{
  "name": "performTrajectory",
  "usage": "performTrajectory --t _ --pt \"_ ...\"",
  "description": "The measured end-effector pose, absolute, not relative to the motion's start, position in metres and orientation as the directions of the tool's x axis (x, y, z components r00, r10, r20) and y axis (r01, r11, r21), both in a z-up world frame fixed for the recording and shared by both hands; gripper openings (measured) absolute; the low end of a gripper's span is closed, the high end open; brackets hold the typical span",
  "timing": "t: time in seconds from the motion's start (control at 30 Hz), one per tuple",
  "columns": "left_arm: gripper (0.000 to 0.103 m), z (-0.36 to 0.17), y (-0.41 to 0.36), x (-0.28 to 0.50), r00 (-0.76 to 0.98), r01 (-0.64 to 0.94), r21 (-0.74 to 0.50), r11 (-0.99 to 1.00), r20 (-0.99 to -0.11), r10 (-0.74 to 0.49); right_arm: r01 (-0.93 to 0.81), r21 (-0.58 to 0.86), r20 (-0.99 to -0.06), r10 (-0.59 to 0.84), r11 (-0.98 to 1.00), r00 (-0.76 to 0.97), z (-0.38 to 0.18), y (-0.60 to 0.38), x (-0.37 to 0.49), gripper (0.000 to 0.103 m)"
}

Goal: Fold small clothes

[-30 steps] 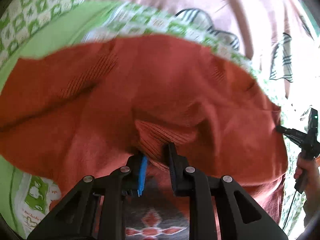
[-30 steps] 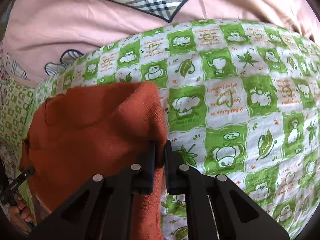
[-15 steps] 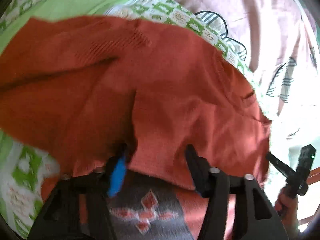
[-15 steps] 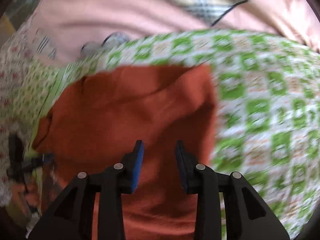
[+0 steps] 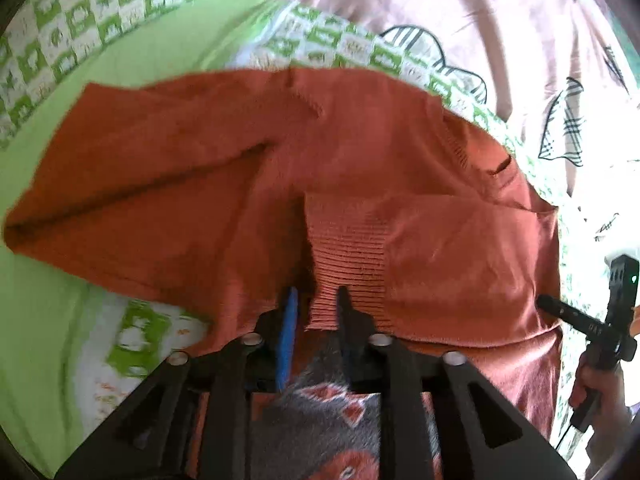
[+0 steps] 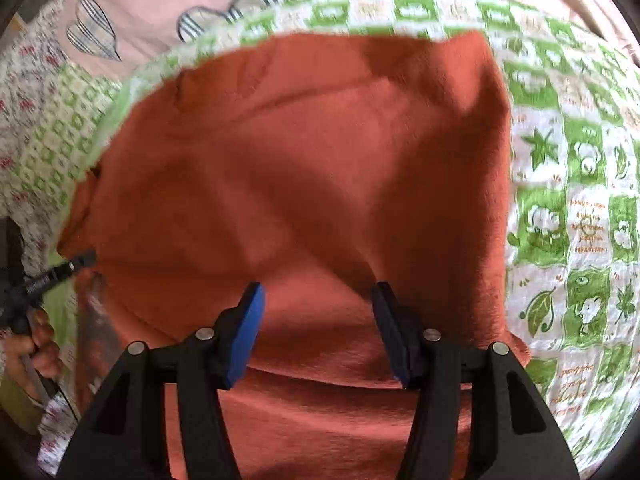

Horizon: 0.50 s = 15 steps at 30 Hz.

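Directly ahead, a rust-orange knit sweater (image 5: 360,168) lies spread on a green checked blanket (image 6: 568,208). At six o'clock the left gripper (image 5: 316,304) is clenched on its ribbed cuff (image 5: 344,276), nearest the folded sleeve. Over the sweater's body, the right gripper (image 6: 318,320) hangs released, jaws wide, grasping nothing.

rust-orange knit sweater (image 5: 360,184) — partly folded, rumpled

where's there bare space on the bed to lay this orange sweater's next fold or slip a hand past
Free: green checked blanket right of the orange sweater, and plain green sheet left of it. Pink bedding lies beyond. Crowded: the near edge, where the left gripper pinches the ribbed cuff and the right gripper hangs open.
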<state>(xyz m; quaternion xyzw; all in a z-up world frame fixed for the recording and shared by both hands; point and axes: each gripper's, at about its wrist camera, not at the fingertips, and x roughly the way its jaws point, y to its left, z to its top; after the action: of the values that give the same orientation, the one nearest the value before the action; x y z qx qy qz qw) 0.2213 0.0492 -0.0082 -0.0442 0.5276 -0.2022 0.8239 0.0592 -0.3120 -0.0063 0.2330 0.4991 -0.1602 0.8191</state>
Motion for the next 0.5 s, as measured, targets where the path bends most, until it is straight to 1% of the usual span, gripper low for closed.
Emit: performTrajectory --t 0.03,0.1,0.13,0.2,0.23,0.27,0.33,0.37,0.4,0.47,0.5 --pt "0.042 -0.003 0.053 0.221 0.373 0.288 -0.27 0.919 -0.852 -0.368 0.484 0.225 -0.889 -0.025 0.846 0.458 -0.003 -0.306 0.061 0.057" --pt "0.06 0.006 0.062 0.222 0.395 0.287 -0.255 0.923 -0.847 -0.356 0.47 0.24 -0.884 -0.009 0.85 0.467 0.0 -0.299 0.062 0.057" --pt "0.063 0.011 0.068 0.225 0.406 0.28 -0.247 0.928 -0.845 -0.348 0.464 0.245 -0.883 -0.001 0.851 0.47 0.002 -0.295 0.06 0.057" --pt "0.074 0.021 0.079 0.233 0.435 0.268 -0.241 0.933 -0.834 -0.34 0.452 0.251 -0.882 0.01 0.856 0.472 0.003 -0.288 0.063 0.058" --pt "0.076 0.026 0.086 0.239 0.448 0.266 -0.233 0.935 -0.829 -0.334 0.442 0.26 -0.88 0.022 0.859 0.474 0.004 -0.283 0.061 0.058" --pt "0.081 0.03 0.091 0.249 0.462 0.264 -0.205 0.942 -0.831 -0.31 0.436 0.266 -0.88 0.031 0.86 0.474 0.003 -0.28 0.062 0.059" --pt "0.081 0.036 0.1 0.268 0.486 0.28 -0.155 0.948 -0.828 -0.279 0.427 0.271 -0.881 0.044 0.863 0.471 0.001 -0.271 0.063 0.06" --pt "0.084 0.036 0.104 0.276 0.485 0.291 -0.144 0.946 -0.83 -0.276 0.426 0.271 -0.882 0.045 0.863 0.469 0.0 -0.268 0.064 0.06" --pt "0.086 0.032 0.107 0.288 0.469 0.308 -0.139 0.941 -0.838 -0.277 0.427 0.271 -0.883 0.047 0.863 0.466 -0.001 -0.264 0.065 0.061" --pt "0.086 0.017 0.113 0.309 0.415 0.341 -0.132 0.931 -0.867 -0.275 0.431 0.271 -0.885 0.047 0.861 0.463 -0.002 -0.26 0.064 0.061" --pt "0.086 0.008 0.117 0.317 0.397 0.347 -0.109 0.931 -0.883 -0.251 0.435 0.274 -0.887 0.051 0.858 0.459 -0.004 -0.257 0.064 0.062"
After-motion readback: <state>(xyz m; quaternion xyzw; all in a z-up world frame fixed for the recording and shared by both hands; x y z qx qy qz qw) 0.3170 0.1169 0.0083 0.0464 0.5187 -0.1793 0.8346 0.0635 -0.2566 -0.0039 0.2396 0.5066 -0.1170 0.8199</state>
